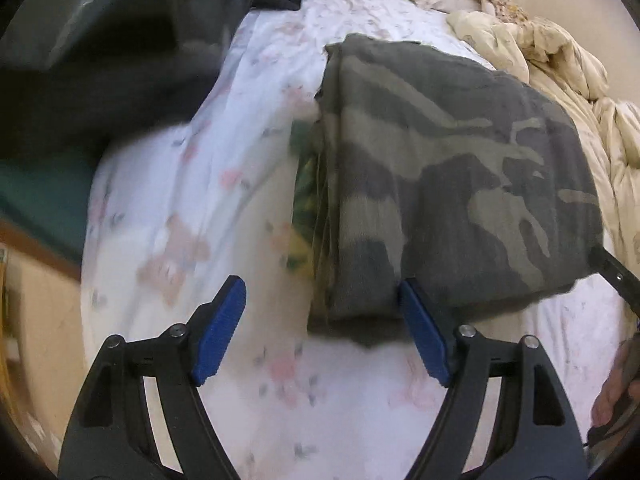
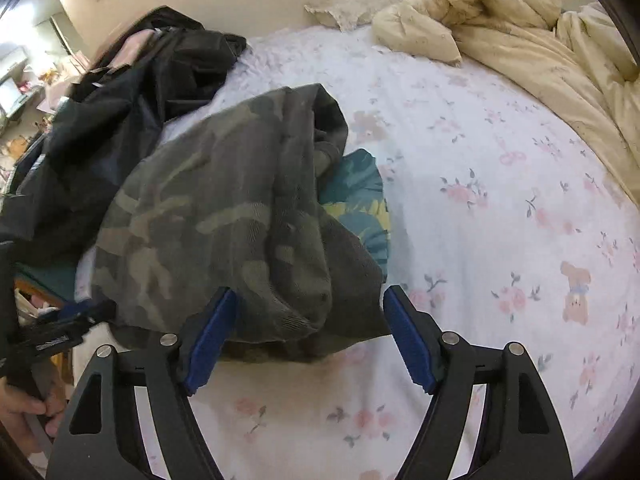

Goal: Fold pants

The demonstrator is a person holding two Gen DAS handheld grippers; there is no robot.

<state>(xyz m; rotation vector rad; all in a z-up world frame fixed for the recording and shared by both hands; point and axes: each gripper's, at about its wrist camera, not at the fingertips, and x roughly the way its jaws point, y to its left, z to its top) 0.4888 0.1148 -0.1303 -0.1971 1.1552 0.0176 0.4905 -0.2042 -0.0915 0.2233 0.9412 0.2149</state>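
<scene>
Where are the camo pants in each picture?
Left wrist view: the camo pants fill the centre and right, folded on the flowered sheet.
Right wrist view: the camo pants lie centre-left.
Shared landmark: the cream quilt, upper right in both.

- Soft, even indoor light; the floral bed sheet (image 1: 248, 360) looks bright, almost washed out, in the left wrist view.
- Motion blur smears the sheet and the dark clothes (image 1: 100, 52) at that view's left.
- The right wrist view is sharper, blurred only at its left edge.
- Fisheye bending curves the bed; black corners vignette both views.
- A faint shadow lies under the camouflage pants (image 2: 224, 216).
</scene>
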